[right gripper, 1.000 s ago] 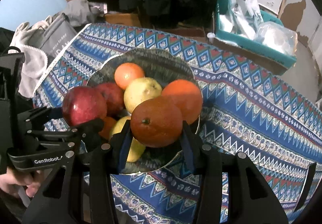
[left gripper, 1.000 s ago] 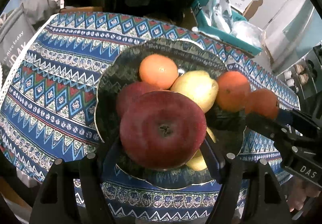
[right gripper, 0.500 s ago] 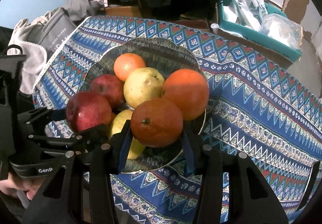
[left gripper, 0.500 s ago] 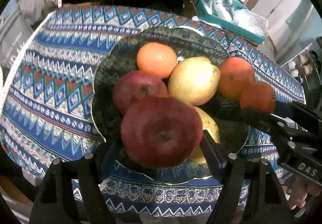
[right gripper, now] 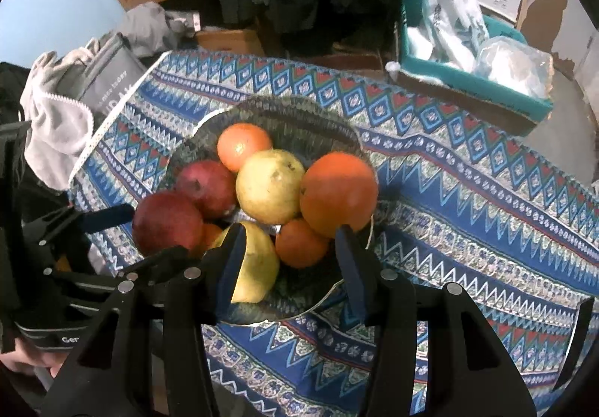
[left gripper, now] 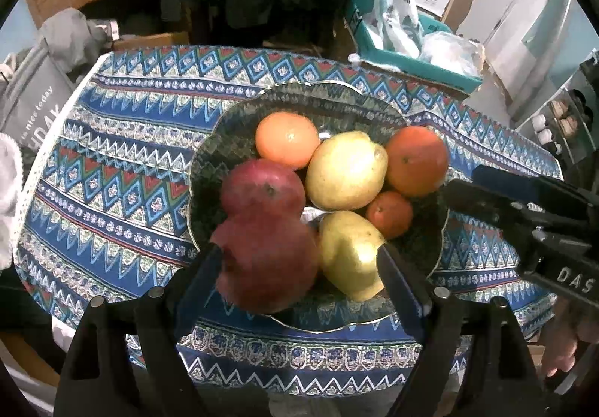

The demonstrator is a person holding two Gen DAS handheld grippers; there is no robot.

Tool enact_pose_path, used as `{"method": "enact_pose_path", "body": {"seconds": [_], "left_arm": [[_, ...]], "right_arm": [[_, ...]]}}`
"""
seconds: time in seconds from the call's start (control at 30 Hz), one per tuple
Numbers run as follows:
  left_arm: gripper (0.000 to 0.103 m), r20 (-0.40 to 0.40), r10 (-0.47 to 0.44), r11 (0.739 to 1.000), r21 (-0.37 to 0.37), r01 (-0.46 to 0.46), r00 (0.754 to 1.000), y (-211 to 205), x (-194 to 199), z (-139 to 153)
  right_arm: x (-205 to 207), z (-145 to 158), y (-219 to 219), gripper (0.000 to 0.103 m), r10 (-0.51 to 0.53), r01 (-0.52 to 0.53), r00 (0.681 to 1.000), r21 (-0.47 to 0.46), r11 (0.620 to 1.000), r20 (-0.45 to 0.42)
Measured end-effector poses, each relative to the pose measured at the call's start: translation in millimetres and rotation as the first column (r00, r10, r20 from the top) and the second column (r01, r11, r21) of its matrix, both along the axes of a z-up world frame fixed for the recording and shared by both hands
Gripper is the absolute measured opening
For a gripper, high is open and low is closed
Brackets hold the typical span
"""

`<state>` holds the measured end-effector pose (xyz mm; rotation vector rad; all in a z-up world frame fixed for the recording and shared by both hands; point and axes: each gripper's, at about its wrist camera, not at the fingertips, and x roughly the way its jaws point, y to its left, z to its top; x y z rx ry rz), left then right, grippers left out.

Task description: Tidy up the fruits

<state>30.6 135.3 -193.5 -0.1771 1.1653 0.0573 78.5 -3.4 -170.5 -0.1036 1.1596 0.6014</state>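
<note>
Both grippers lean in low over the near rim of the dark patterned bowl [left gripper: 209,169], which sits on the blue zigzag tablecloth [left gripper: 112,169] and holds every fruit. The left gripper [left gripper: 299,263] is spread wide, its left finger beside the near red apple [left gripper: 267,263] and its right finger beside the near yellow pear [left gripper: 350,252], gripping neither. The right gripper [right gripper: 290,248] also stands released, its fingers either side of the small orange [right gripper: 301,242] without touching it, below the large orange [right gripper: 338,199].
</note>
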Motion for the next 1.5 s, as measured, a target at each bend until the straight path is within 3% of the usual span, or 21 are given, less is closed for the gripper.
{"method": "enact_pose_path", "body": {"seconds": [0.1, 0.17, 0.33, 0.8, 1.0, 1.13, 1.5], "left_arm": [[0.088, 0.022, -0.006, 1.000, -0.012, 0.006, 1.000, -1, -1, 8], [0.088, 0.037, -0.007, 1.000, -0.008, 0.007, 0.999, -3, -2, 14], [0.088, 0.075, -0.008, 1.000, 0.002, 0.008, 0.997, -9, -2, 29], [0.091, 0.267, 0.013, 1.000, 0.013, -0.018, 0.964, -19, -17, 109], [0.091, 0.328, 0.019, 1.000, 0.016, -0.026, 0.944, -24, -24, 132], [0.095, 0.371, 0.019, 0.999, 0.034, -0.034, 0.928, -28, -28, 148], [0.102, 0.463, 0.003, 0.996, 0.076, -0.043, 0.886, -40, -39, 183]], "right_arm": [[-1, 12, -4, 0.051, -0.015, 0.014, 0.999, 0.004, 1.000, 0.031], [-3, 24, -7, 0.057, -0.024, 0.024, 0.998, 0.006, 1.000, 0.064], [-5, 51, -16, 0.058, -0.048, 0.045, 0.990, 0.021, 0.999, 0.129], [-20, 119, -49, 0.070, -0.121, 0.107, 0.945, 0.060, 0.992, 0.305], [-28, 141, -61, 0.072, -0.147, 0.130, 0.917, 0.071, 0.989, 0.371], [-37, 158, -70, 0.079, -0.168, 0.148, 0.887, 0.080, 0.986, 0.431], [-55, 191, -101, 0.081, -0.214, 0.180, 0.820, 0.116, 0.977, 0.531]]}}
